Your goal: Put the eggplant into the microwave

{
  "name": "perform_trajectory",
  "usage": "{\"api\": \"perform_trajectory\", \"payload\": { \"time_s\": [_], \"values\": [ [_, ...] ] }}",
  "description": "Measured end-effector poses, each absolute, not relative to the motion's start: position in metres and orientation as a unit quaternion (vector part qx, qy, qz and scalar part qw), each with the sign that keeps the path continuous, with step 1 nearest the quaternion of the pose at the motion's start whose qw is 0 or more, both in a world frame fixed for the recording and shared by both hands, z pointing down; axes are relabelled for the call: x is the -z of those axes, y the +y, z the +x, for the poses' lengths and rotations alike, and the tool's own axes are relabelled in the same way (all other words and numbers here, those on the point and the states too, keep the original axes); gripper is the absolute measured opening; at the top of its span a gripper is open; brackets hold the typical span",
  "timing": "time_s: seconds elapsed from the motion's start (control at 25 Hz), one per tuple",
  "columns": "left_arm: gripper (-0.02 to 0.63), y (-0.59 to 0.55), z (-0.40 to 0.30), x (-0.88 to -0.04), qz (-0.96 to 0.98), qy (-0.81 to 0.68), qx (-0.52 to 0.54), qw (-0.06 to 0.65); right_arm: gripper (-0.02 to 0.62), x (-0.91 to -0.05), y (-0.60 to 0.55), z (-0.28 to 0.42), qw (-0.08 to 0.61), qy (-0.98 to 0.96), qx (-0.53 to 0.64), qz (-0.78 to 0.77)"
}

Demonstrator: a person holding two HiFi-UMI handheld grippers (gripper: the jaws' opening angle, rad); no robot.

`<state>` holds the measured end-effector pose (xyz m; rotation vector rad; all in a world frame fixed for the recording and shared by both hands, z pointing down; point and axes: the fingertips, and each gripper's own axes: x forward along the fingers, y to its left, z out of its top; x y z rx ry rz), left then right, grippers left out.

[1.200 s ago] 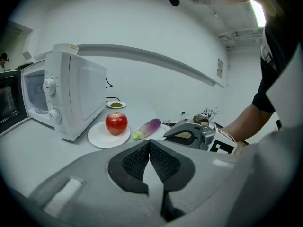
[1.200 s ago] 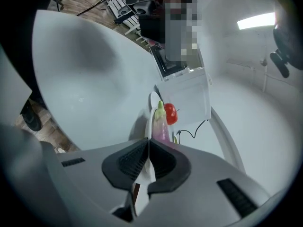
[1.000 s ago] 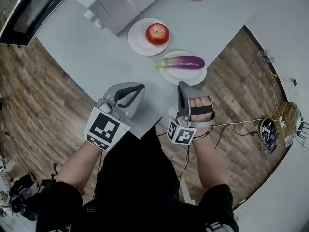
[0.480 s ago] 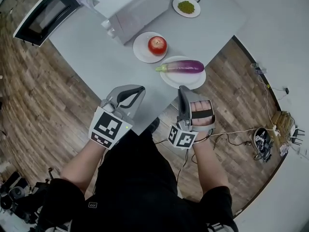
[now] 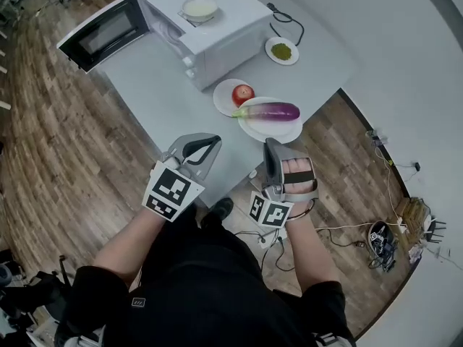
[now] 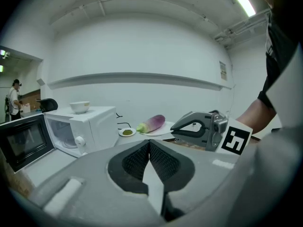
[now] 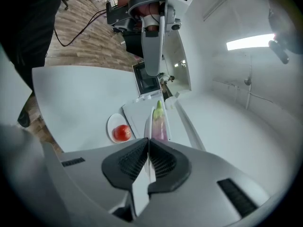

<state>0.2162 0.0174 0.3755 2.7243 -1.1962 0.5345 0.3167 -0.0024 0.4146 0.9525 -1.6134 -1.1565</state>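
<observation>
- Left tongs [image 5: 208, 144], right tongs [image 5: 270, 147]: clenched, empty, at near worktop [image 5: 159, 100] edge.
- Eggplant [image 5: 269, 110]: on plate [image 5: 276, 131], beside apple [image 5: 242, 93].
- Microwave [image 5: 224, 31]: door [image 5: 101, 33] open, bowl [image 5: 199, 7] on top.

Wood-plank floor [image 5: 43, 121] around a pale grey table [image 5: 159, 100]; plain white wall [image 6: 142, 51]; ceiling strip light [image 7: 251, 42]; apparently tangled cables [image 5: 380, 241] beyond the table's right edge.

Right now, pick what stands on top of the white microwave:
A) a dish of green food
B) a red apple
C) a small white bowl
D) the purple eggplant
C: the small white bowl stands on the roof of the white microwave, while the purple eggplant lies on a white plate on the grey table.
</observation>
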Motion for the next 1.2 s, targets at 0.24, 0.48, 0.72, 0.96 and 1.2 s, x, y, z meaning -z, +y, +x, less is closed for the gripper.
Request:
{"api": "perform_trajectory", "payload": {
  "time_s": [0.24, 0.48, 0.72, 0.96, 1.2],
  "values": [
    [0.009, 0.027, 0.189, -0.357, 0.902, -0.396, -0.168, 0.050, 0.024, -0.381, 0.000, 0.285, 0.443, -0.648, 0.479, 0.393],
    [0.009, 0.030, 0.137, -0.344, 0.896, -0.403, -0.186, 0.005, 0.025, -0.362, -0.001, 0.238, 0.435, -0.648, 0.483, 0.398],
    [0.009, 0.030, 0.072, -0.333, 0.893, -0.411, -0.184, -0.010, 0.025, -0.352, -0.001, 0.179, 0.429, -0.644, 0.487, 0.404],
    [0.009, 0.030, 0.007, -0.327, 0.892, -0.418, -0.172, -0.011, 0.025, -0.345, -0.009, 0.113, 0.426, -0.641, 0.497, 0.400],
    [0.009, 0.030, -0.055, -0.325, 0.889, -0.425, -0.170, -0.009, 0.025, -0.342, -0.015, 0.052, 0.420, -0.641, 0.503, 0.400]
  ]
}}
